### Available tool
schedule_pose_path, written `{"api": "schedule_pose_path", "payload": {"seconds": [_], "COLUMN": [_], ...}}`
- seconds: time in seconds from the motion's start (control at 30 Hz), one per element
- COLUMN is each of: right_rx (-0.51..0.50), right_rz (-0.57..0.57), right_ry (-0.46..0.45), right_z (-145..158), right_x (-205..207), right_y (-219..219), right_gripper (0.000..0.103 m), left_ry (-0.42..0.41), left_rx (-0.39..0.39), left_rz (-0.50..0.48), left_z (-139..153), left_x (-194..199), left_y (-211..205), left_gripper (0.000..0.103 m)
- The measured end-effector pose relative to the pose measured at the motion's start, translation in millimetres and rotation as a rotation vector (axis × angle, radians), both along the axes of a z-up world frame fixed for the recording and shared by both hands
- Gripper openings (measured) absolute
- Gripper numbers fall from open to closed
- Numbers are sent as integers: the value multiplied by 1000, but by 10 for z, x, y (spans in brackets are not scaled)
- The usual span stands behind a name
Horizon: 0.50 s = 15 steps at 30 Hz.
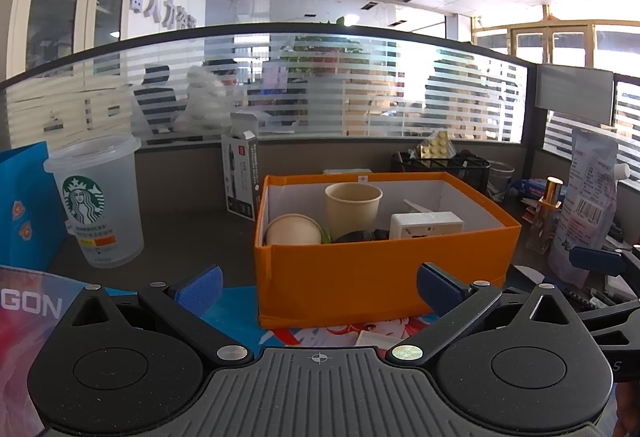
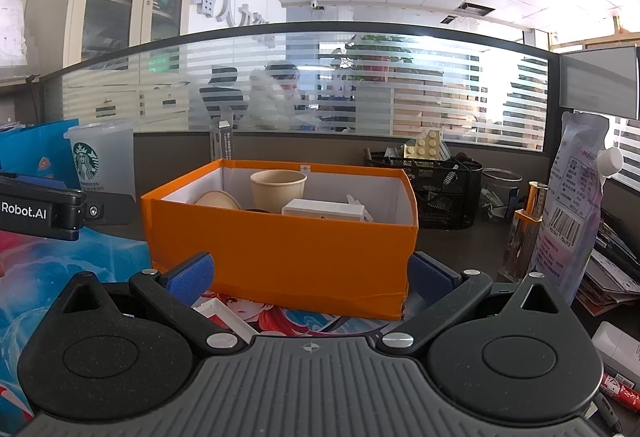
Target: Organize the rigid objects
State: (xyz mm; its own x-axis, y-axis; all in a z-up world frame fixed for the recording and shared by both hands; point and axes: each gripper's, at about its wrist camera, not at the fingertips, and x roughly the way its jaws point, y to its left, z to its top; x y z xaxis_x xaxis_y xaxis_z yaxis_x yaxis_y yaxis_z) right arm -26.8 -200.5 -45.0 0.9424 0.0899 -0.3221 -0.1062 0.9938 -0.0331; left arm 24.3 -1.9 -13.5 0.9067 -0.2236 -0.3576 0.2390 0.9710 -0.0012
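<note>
An orange box (image 1: pixel 380 277) stands on the desk mat straight ahead; it also shows in the right wrist view (image 2: pixel 280 253). Inside it are an upright paper cup (image 1: pixel 353 209), a tipped paper cup (image 1: pixel 294 230), a white socket block (image 1: pixel 426 224) and a dark object (image 1: pixel 362 236). My left gripper (image 1: pixel 320 285) is open and empty, just in front of the box. My right gripper (image 2: pixel 310 275) is open and empty, fingers either side of the box's near wall. A small white flat piece (image 2: pixel 224 313) lies on the mat by the right gripper's left finger.
A Starbucks plastic cup (image 1: pixel 100 201) and blue bag (image 1: pixel 28 213) stand left. A black mesh organizer (image 2: pixel 436 189), perfume bottle (image 2: pixel 526 233) and refill pouch (image 2: pixel 572 205) stand right. A pen box (image 1: pixel 240 177) stands behind the orange box. A glass partition closes the back.
</note>
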Motion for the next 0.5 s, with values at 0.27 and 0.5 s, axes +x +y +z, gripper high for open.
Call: {"api": "schedule_pose_path", "payload": {"seconds": [0.27, 0.5], "right_rx": [0, -1], "right_rz": [-4, -3], "right_ry": [-3, -3], "right_z": [-23, -23], "right_x": [-8, -7], "right_y": [-24, -26], "right_gripper": [103, 103], "left_ry": [-6, -10], "left_rx": [2, -1], "left_rz": [-2, -2], "left_z": [23, 36], "left_x": [-15, -20], "left_y": [13, 12], "left_gripper": [103, 103]}}
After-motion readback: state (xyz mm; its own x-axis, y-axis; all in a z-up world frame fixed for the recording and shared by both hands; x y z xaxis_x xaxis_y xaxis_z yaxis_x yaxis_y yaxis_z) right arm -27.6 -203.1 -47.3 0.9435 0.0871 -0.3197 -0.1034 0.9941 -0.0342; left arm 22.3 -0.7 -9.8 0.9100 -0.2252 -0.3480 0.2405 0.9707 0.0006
